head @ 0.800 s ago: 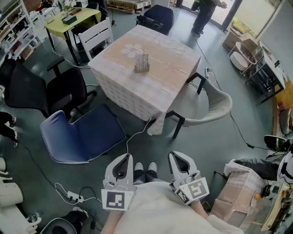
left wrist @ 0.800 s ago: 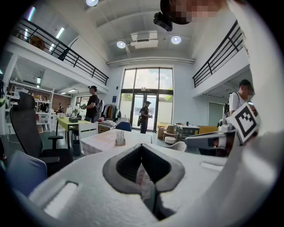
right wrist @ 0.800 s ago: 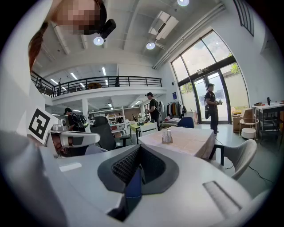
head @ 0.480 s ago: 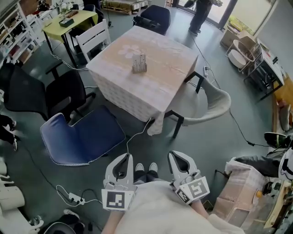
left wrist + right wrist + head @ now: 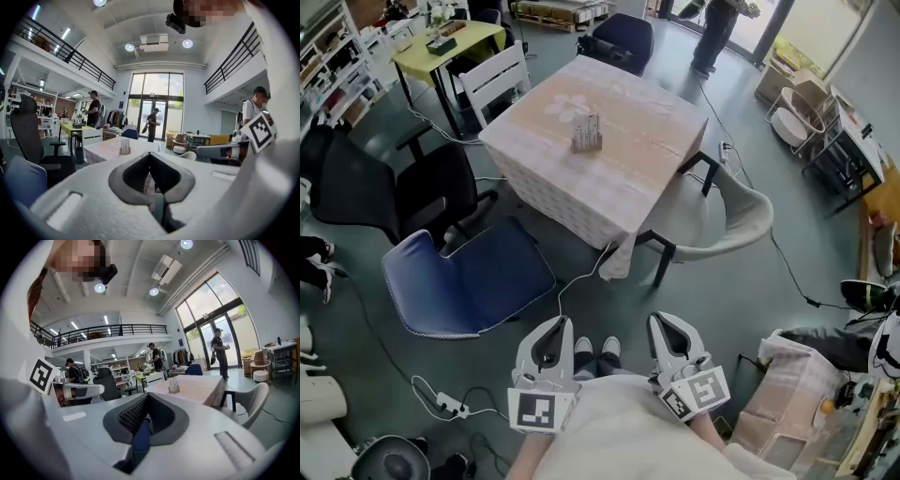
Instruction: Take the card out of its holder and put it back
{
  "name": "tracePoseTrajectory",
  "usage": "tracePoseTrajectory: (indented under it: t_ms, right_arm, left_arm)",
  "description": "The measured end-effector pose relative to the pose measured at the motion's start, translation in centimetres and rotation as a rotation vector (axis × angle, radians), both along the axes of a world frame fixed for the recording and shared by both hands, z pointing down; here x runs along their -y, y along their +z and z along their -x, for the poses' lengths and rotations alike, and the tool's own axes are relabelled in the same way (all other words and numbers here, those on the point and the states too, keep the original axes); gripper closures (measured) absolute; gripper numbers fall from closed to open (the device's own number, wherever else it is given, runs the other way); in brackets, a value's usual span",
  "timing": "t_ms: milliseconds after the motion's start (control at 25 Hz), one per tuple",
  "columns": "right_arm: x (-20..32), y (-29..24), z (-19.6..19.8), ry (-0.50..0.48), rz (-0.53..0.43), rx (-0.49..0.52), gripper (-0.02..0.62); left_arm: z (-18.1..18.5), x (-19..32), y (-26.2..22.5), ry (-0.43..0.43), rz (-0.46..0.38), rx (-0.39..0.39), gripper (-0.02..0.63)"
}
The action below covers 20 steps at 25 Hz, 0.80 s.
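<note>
The card holder (image 5: 588,133), a small clear stand with pale cards upright in it, sits near the middle of a square table with a pale checked cloth (image 5: 630,169). It is far ahead of me. Both grippers are held close to my body, well short of the table. My left gripper (image 5: 554,325) and right gripper (image 5: 667,322) point forward with jaws shut and nothing between them. In the left gripper view the holder (image 5: 124,146) shows small beyond the closed left gripper (image 5: 150,155). The right gripper view shows the holder (image 5: 174,386) past the closed right gripper (image 5: 148,396).
A blue padded chair (image 5: 469,277) and a black office chair (image 5: 384,187) stand left of the table. A white shell chair (image 5: 727,220) is on its right, a white wooden chair (image 5: 497,75) behind. Cables and a power strip (image 5: 448,403) lie on the floor. A person (image 5: 717,28) stands by the doors.
The head view has shifted slightly. Both grippers stay shut in the same place by my body, and the holder has not moved.
</note>
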State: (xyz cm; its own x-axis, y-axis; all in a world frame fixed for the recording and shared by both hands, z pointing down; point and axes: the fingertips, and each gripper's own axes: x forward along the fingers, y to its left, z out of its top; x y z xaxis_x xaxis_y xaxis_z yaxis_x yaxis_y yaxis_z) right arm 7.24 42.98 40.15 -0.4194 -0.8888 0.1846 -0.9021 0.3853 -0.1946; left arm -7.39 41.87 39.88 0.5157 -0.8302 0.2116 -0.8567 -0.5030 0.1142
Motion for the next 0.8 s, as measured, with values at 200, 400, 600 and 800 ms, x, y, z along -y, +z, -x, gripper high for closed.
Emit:
tracePoseTrajectory:
  t_ms: [200,400,600,800]
  right_arm:
    - [0.1,-0.1,-1.4,0.006,-0.006,0.007,0.594]
    - [-0.2,0.8,-3.8,0.016,-0.001,-0.006,0.594]
    - [0.2,1.2,-5.1,0.015,0.01,-0.01,0.594]
    - [2.5,1.6,-4.7,0.006,0.011,-0.009,0.594]
  left_arm:
    - [-0.5,0.4,-0.1,-0.023,-0.002,-0.011,0.604]
    - [-2.0,0.6,0.4,-0.022,-0.01,-0.015,0.604]
    - [-3.3,0.9,0.5,-0.023,-0.007,-0.014,0.604]
    - [-3.0,2.9,0.8,-0.03,-0.013,-0.009,0.604]
